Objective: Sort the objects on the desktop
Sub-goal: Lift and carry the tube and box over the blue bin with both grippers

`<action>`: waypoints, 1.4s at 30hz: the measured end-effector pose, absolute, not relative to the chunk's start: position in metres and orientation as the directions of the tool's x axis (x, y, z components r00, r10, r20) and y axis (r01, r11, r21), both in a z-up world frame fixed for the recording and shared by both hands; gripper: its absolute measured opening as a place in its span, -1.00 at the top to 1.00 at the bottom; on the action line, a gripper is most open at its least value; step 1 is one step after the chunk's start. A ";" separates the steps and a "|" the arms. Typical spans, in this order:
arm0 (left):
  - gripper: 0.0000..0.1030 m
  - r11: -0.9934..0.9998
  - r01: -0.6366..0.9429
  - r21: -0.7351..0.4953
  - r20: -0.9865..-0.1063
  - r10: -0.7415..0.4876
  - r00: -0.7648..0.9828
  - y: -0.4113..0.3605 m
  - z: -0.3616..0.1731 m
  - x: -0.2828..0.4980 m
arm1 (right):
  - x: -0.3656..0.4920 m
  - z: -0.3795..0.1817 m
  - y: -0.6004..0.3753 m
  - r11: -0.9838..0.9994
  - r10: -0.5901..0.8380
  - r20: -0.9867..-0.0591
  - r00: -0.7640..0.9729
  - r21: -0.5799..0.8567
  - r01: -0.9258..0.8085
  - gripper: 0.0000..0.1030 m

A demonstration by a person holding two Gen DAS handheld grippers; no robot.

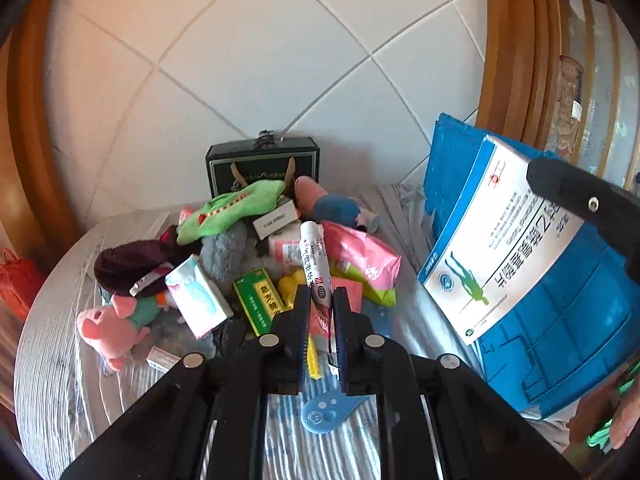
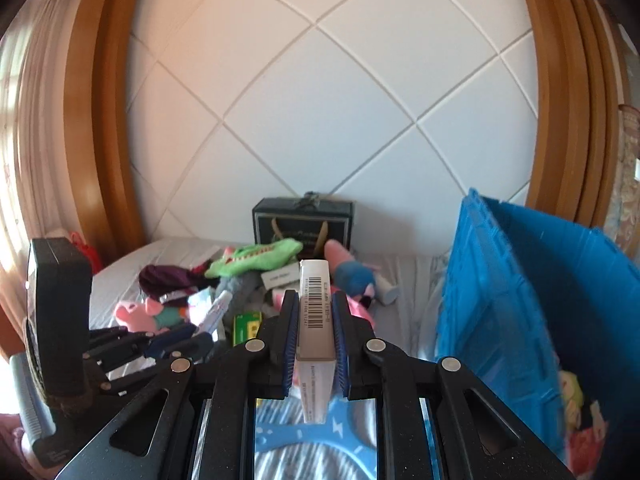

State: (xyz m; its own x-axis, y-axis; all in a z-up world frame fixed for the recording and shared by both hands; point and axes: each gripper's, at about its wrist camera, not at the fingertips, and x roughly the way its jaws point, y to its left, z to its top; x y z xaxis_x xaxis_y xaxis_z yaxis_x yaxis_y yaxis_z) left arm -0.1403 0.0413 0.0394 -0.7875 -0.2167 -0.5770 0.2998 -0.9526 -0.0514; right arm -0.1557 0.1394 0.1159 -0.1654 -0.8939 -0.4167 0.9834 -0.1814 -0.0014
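Note:
My left gripper (image 1: 322, 292) is shut on a white ointment tube (image 1: 314, 248), which it holds above the pile with the cap end pointing away. My right gripper (image 2: 314, 296) is shut on a flat white-and-blue medicine box (image 2: 315, 280), seen edge-on with a barcode. In the left wrist view that medicine box (image 1: 500, 240) hangs in front of the blue crate (image 1: 560, 320), with one black finger (image 1: 580, 196) of the right gripper on its face. The right wrist view shows the same tube (image 2: 218, 308) at the left.
A pile lies on the striped cloth (image 1: 60, 360): green crocodile plush (image 1: 236, 208), pink pig plush (image 1: 108, 328), tissue pack (image 1: 196, 296), green box (image 1: 256, 300), pink pouch (image 1: 360, 260). A black gift box (image 1: 260, 164) stands at the wall. The blue crate (image 2: 520, 280) holds toys.

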 end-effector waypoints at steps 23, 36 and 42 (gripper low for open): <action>0.79 -0.994 -0.106 0.004 -0.556 0.086 -0.826 0.303 0.138 -0.273 | -0.392 0.181 0.268 -0.611 -0.693 -0.367 -0.620 -0.157 0.776 0.68; 0.78 -0.991 -0.124 0.050 -0.630 0.065 -0.774 0.350 0.109 -0.298 | -0.447 0.128 0.290 -0.582 -0.648 -0.466 -0.602 -0.206 0.787 0.68; 0.78 -0.986 -0.128 0.110 -0.690 0.017 -0.724 0.359 0.095 -0.304 | -0.463 0.110 0.290 -0.571 -0.646 -0.530 -0.549 -0.141 0.808 0.67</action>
